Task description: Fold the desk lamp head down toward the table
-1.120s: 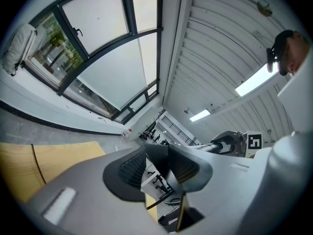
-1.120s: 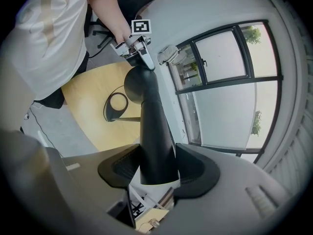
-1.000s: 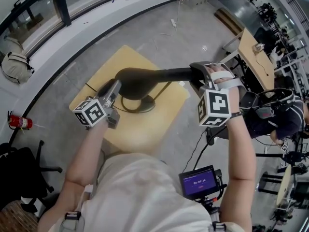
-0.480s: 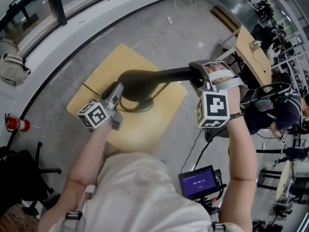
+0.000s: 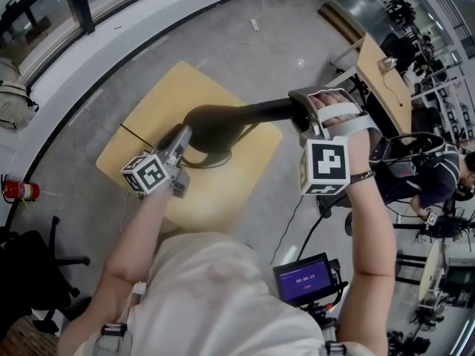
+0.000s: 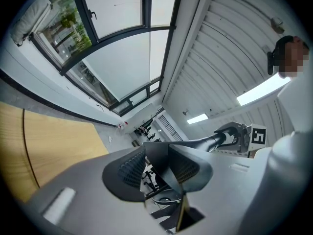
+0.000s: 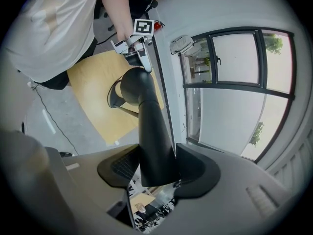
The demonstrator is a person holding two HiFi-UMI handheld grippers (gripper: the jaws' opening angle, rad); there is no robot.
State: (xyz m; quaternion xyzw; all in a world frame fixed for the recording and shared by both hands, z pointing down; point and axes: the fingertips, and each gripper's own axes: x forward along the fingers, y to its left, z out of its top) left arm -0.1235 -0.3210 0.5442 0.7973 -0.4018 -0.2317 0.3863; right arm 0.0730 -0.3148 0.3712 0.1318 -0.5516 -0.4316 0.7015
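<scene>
ok, 1 black desk lamp (image 5: pixel 223 121) stands w/ its base on 1 yellow tabletop (image 5: pixel 141 132). 2 tongs: right tongs (image 5: pixel 299 113) clamped on its head end, left tongs (image 5: pixel 182 134) clamped at the bend nr the base.

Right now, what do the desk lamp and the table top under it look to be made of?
The desk lamp is matte black, probably plastic or painted metal: its surface is smooth and seamless with only soft highlights, so the look leaves it open. The table top is pale yellowish wood or wood-look laminate: flat, even satin colour, with no grain clear enough to tell which.
</scene>
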